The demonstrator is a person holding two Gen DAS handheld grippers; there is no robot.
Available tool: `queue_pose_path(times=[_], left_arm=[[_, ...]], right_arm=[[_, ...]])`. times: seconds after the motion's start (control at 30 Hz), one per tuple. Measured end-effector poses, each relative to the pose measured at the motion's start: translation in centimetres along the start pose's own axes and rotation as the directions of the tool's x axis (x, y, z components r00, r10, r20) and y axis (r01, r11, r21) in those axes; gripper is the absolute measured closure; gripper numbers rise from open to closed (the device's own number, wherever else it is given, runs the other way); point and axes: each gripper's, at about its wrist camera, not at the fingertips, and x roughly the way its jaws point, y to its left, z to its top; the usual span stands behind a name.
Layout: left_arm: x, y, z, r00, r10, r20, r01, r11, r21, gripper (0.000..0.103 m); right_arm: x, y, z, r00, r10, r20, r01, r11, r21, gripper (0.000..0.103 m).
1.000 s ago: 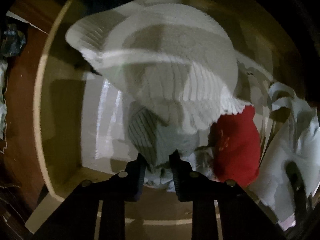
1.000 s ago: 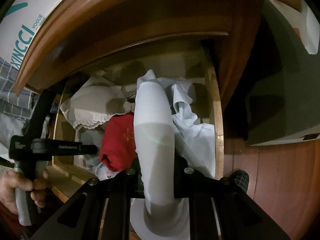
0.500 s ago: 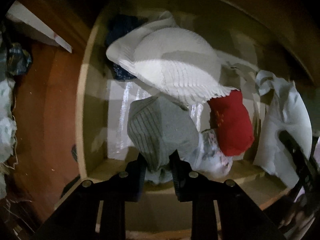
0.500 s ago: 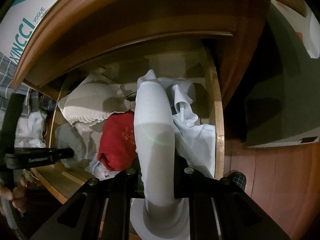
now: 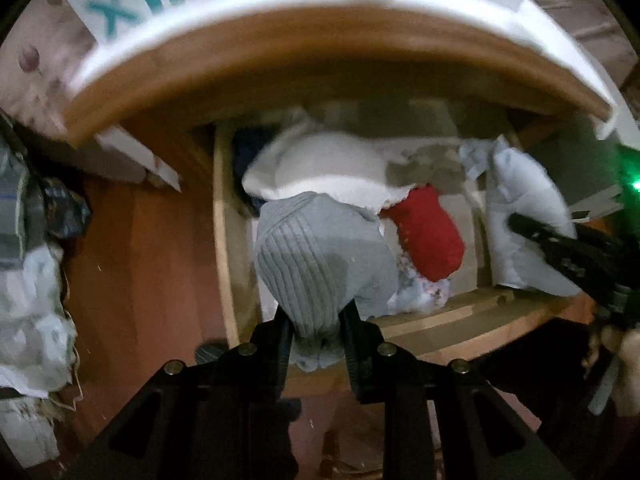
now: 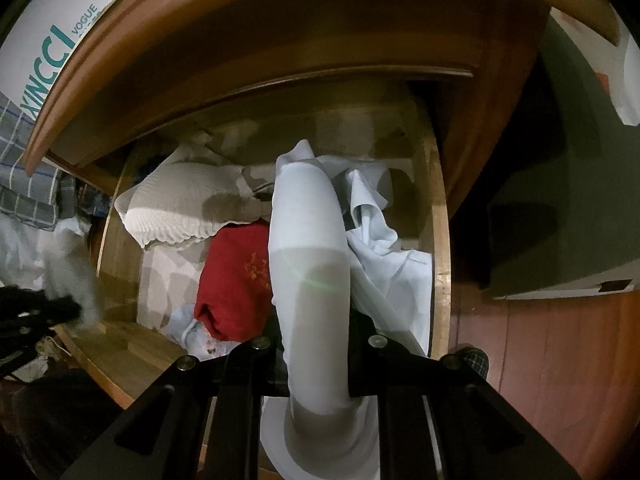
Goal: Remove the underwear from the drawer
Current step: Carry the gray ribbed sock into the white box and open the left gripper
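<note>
Since a second ago the left gripper has risen above the drawer, its nearly closed jaws pinching one grey ribbed garment now clear of the front rim. One pale blue garment hangs clamped in the fully closed right gripper, unmoved over the drawer's right side. Inside lie one red piece, one white knit and a crumpled white cloth, under the overhanging wooden top.

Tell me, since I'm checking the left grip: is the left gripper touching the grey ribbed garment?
Touching. The left wrist view shows the left gripper with both fingers pressed against the bunched end of the grey ribbed garment, pinching it between them.
</note>
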Motion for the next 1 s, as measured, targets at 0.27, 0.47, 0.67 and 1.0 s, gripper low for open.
queue_pose_path(times=[0.27,0.47,0.67,1.0], left_arm=[[-11.4,1.6,1.1,0.969,-0.012,0.249,-0.001,0.999,0.052,0.080],[-19.4,3.7,3.8,0.919,-0.016,0.394,0.001,0.999,0.039,0.080],[-22.6,5.6,9.2,0.888,0.053,0.457,-0.062,0.998,0.005,0.080],[-17.5,8.1,17.9,0.901,0.171,0.398,-0.157,0.985,-0.067,0.079]], right_arm=[[0.2,0.1,0.1,1.000,-0.008,-0.003,0.008,1.000,0.000,0.089],[0.4,0.2,0.0,1.000,-0.013,-0.003,0.013,1.000,-0.008,0.089],[0.4,0.2,-0.1,1.000,-0.014,-0.003,0.014,1.000,-0.009,0.089],[0.4,0.2,-0.1,1.000,-0.010,-0.012,0.010,1.000,-0.002,0.089]])
